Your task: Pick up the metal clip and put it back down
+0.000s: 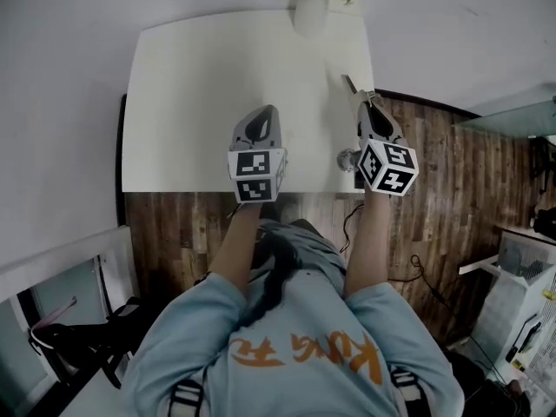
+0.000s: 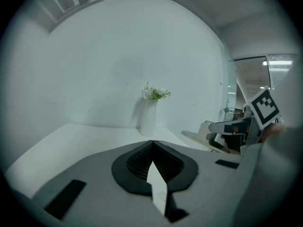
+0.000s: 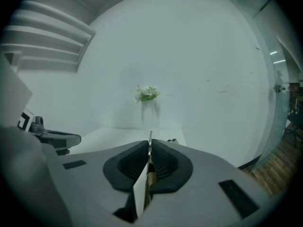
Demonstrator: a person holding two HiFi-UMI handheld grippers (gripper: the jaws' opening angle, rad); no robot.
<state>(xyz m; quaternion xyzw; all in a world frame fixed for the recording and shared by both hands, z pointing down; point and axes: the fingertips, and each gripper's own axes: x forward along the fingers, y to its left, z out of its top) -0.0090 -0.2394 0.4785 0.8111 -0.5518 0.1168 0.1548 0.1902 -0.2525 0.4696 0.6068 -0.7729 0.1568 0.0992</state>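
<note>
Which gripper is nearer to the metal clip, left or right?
Right. The right gripper has its jaws closed on the metal clip. The left gripper, jaws together and empty, is over the table to the clip's left, apart from it.

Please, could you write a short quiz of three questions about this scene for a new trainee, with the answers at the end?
1. True or false: the left gripper is holding the metal clip.
2. What stands at the far edge of the white table?
A) a white vase with flowers
B) a red mug
C) a stack of books
3. Fill in the gap: the right gripper is shut on the ____.

Key
1. False. Its jaws are together with nothing between them.
2. A
3. metal clip
</note>
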